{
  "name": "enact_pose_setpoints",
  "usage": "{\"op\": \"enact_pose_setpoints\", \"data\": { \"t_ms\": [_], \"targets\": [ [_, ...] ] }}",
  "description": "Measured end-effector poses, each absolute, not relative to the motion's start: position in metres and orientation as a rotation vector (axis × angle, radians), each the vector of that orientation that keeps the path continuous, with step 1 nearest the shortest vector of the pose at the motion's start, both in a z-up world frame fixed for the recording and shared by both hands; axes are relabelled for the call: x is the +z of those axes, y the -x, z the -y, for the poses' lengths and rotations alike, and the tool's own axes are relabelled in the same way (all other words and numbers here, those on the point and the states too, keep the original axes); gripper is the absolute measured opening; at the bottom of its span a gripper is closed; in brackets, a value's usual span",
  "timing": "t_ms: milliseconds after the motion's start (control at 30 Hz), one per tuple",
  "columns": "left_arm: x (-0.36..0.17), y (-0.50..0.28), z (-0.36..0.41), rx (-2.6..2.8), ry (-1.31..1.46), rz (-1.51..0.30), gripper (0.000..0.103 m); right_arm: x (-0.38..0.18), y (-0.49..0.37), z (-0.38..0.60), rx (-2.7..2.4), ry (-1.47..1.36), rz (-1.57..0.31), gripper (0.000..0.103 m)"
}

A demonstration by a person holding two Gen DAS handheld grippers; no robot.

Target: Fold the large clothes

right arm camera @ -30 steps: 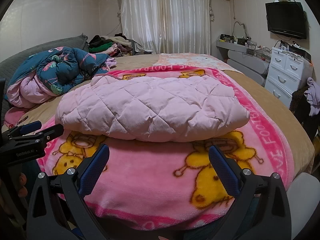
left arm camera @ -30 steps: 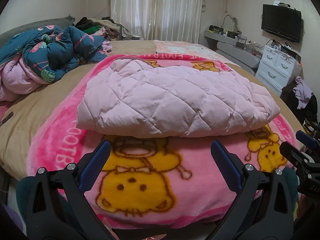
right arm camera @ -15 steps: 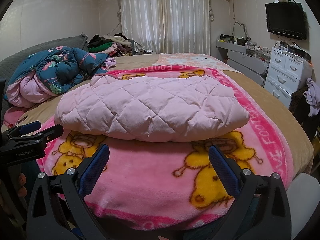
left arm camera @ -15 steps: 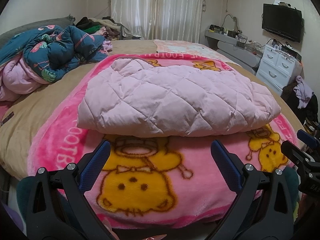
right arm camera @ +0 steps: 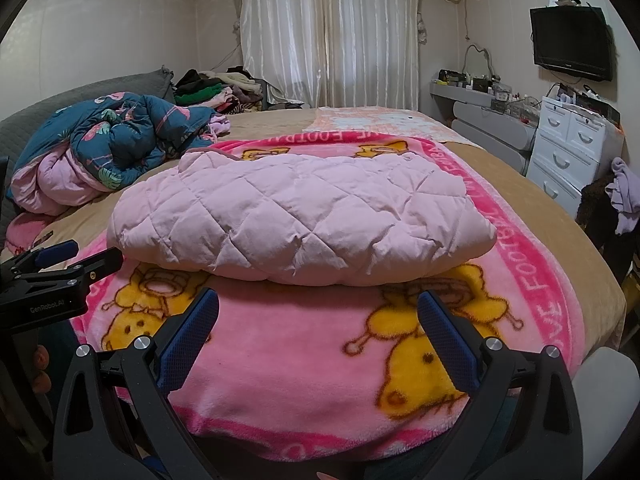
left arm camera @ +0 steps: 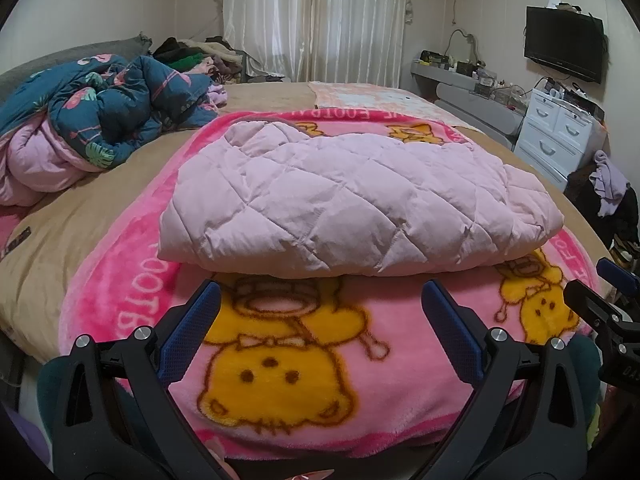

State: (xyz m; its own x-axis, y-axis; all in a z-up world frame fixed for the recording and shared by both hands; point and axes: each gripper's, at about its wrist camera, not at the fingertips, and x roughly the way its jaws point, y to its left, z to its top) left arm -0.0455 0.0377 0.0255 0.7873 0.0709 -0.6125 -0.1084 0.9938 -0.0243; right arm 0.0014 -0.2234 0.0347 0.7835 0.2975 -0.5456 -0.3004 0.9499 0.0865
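Left wrist: folded pink jacket (left arm camera: 352,208); both claws agape.

The folded jacket (left arm camera: 352,208) lies on a blanket (left arm camera: 304,368) spread over the bed (left arm camera: 80,216). Left of it sits a heaped quilt (left arm camera: 100,120), with a clothes pile (left arm camera: 192,54) behind. Drawers (left arm camera: 560,132) stand right of the bed, under a TV (left arm camera: 564,48).

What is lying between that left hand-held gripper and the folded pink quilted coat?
Only the pink cartoon blanket. In the left wrist view, nothing else sits between the open left hand-held gripper and the pink quilted coat.
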Motion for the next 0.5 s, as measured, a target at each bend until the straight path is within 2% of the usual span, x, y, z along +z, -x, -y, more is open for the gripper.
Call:
{"op": "enact_pose_setpoints", "data": {
  "t_ms": [500],
  "targets": [
    [0.0278, 0.0448, -0.0358, 0.116, 0.037, -0.657, 0.094, 0.0347, -0.0016, 0.2227, 0.322, 0.009, -0.589, 0.099]
  ]
}}
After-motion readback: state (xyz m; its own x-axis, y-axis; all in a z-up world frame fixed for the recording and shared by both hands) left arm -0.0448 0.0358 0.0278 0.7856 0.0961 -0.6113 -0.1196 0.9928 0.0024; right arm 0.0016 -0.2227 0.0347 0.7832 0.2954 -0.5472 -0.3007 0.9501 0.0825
